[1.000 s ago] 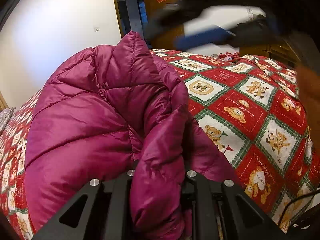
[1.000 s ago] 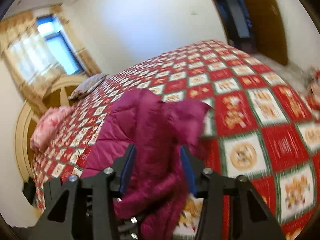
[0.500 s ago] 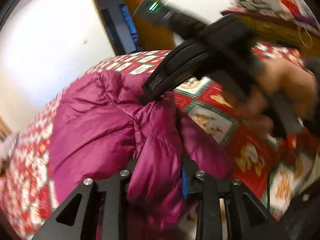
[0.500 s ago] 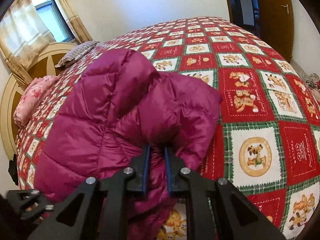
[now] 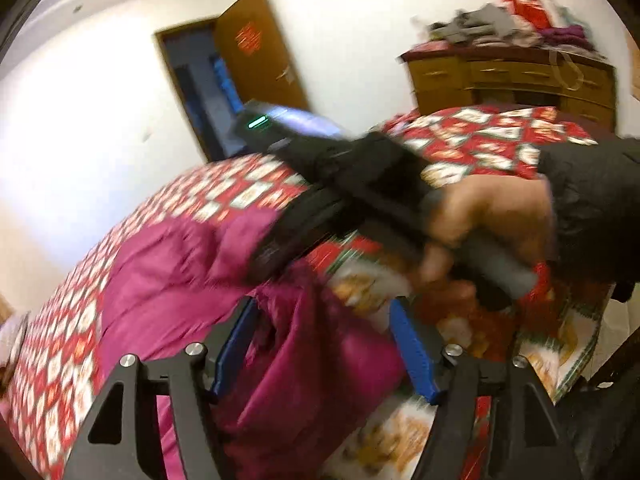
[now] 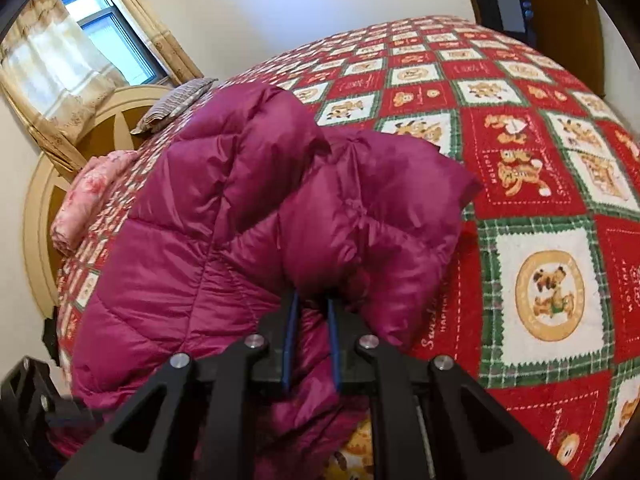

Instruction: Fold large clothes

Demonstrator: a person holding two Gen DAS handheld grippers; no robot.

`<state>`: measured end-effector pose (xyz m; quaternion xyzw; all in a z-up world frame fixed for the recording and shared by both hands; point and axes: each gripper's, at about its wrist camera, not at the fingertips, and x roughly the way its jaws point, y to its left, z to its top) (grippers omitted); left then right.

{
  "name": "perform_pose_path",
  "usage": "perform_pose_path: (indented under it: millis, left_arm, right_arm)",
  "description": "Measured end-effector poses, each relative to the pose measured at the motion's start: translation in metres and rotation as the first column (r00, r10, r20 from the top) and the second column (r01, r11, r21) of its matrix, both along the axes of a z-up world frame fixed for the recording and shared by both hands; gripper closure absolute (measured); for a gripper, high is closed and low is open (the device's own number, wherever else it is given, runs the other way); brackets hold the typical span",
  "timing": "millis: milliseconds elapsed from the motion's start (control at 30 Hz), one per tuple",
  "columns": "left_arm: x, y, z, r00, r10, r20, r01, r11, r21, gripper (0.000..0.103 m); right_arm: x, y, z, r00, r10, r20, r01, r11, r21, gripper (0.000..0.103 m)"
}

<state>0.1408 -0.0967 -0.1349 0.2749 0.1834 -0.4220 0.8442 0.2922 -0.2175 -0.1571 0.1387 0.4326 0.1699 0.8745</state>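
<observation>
Between opening left jaws, jacket loose; right jaws pinch it.

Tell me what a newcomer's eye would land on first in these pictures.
First, the puffy magenta jacket, heaped on the near part of the red-and-green teddy-bear bedspread. Next, the right gripper, shut on a fold at the jacket's near edge. In the left wrist view, the left gripper is opening, jacket fabric lying loose between its blue pads.

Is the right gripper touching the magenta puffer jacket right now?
Touching. The right wrist view shows the right gripper shut on a fold of the magenta puffer jacket, fabric pinched between its blue pads.
</observation>
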Motion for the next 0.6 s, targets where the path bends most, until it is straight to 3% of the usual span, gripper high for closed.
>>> perform_pose_path:
  millis: [167, 267, 333, 433, 500, 533, 600]
  left_arm:
    - [-0.027, 0.009, 0.017, 0.981, -0.193, -0.034, 0.19, 0.98, -0.062, 0.034]
    - [-0.029, 0.044, 0.032, 0.972, -0.213, -0.096, 0.201, 0.972, -0.12, 0.034]
    - [-0.014, 0.071, 0.047, 0.967, -0.191, -0.166, 0.158, 0.968, -0.196, 0.034]
    - [0.038, 0.108, 0.071, 0.962, -0.07, -0.263, -0.022, 0.942, -0.334, 0.03]
    - [0.085, 0.115, 0.079, 0.943, 0.142, -0.3, -0.241, 0.915, -0.325, 0.026]
    - [0.109, 0.115, 0.08, 0.91, 0.267, -0.316, -0.361, 0.886, -0.291, 0.026]
    - [0.159, 0.111, 0.075, 0.817, 0.446, -0.366, -0.541, 0.811, -0.221, 0.026]
  right_arm:
    - [0.006, -0.002, 0.0, 0.999, 0.052, -0.015, -0.053, 0.998, -0.028, 0.09]
    - [0.003, 0.001, 0.0, 0.997, 0.073, 0.013, -0.071, 0.993, -0.09, 0.09]
    - [-0.002, 0.001, 0.002, 0.998, 0.065, 0.026, -0.062, 0.994, -0.091, 0.089]
    - [-0.01, 0.001, 0.009, 0.999, 0.036, 0.029, -0.034, 0.996, -0.083, 0.089]
    - [-0.015, 0.001, 0.02, 0.999, 0.024, 0.033, -0.021, 0.996, -0.09, 0.089]
    - [-0.018, 0.0, 0.029, 0.999, 0.01, 0.041, -0.006, 0.996, -0.092, 0.089]
    - [-0.022, -0.003, 0.049, 0.997, -0.034, 0.069, 0.04, 0.996, -0.078, 0.089]
